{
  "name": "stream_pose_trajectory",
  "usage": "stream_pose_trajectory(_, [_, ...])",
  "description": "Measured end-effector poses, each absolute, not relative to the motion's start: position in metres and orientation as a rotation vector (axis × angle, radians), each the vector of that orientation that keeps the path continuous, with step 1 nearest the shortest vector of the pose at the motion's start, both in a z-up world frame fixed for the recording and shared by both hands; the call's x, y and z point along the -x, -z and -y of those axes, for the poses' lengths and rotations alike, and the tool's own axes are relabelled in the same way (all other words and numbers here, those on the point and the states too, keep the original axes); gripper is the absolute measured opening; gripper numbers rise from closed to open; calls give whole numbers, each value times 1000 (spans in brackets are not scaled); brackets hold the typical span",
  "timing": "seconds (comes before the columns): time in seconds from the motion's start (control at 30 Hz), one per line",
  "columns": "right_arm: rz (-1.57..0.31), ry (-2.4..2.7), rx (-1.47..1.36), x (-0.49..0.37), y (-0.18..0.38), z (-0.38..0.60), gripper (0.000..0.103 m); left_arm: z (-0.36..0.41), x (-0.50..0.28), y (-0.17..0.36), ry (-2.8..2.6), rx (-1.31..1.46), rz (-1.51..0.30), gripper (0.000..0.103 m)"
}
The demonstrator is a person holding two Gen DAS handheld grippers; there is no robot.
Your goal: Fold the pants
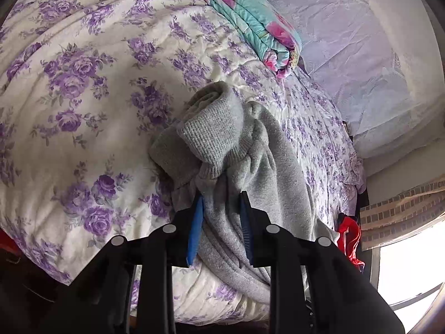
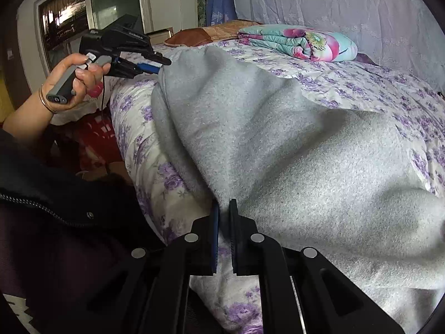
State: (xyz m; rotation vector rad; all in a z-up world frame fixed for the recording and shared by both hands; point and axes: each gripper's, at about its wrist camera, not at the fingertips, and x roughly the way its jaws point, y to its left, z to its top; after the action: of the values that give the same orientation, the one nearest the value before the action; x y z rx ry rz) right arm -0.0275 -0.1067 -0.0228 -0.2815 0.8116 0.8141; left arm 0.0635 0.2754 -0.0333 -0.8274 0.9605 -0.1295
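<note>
Floral bedspread (image 1: 83, 89) is lying under grey pants (image 2: 278, 144). I am pinching them with both grippers, left (image 1: 221, 197) at the bunched cuff end, right (image 2: 224, 204) at the near edge, their length running between my hands

The pants (image 2: 292, 150) are light grey fleece with a ribbed knit cuff (image 1: 211, 133). They lie bunched and rumpled along the near edge of the bed (image 2: 361, 83), one stretch draped over that edge, the cuff end lifted and crumpled, the fabric pulled into loose folds.
</note>
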Motion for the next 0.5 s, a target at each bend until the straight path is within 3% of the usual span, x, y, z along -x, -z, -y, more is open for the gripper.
stream_pose_trajectory(0.03, [-811,-828,246,26,20,111,8,-275,-64,32,138,829,-959,28])
stream_pose_trajectory(0.1, [-801,-864,173,22,13,120,8,-272,-65,30,142,836,-959,50])
stream_pose_trajectory(0.17, [-785,-895,138,22,5,125,8,-267,-70,27,115,823,-957,64])
stream_pose_trajectory(0.23, [-767,-915,140,25,0,128,8,-263,-76,26,106,796,-959,65])
stream_pose_trajectory(0.27, [-770,-918,152,26,0,127,8,-261,-79,26,106,791,-961,64])
stream_pose_trajectory(0.37, [-816,-888,221,25,14,120,8,-256,-84,28,85,764,-953,31])
stream_pose_trajectory(0.4, [-831,-876,231,24,19,118,8,-256,-83,27,97,777,-942,24])
stream_pose_trajectory(0.5, [-819,-882,214,27,18,120,8,-249,-71,8,112,754,-882,20])
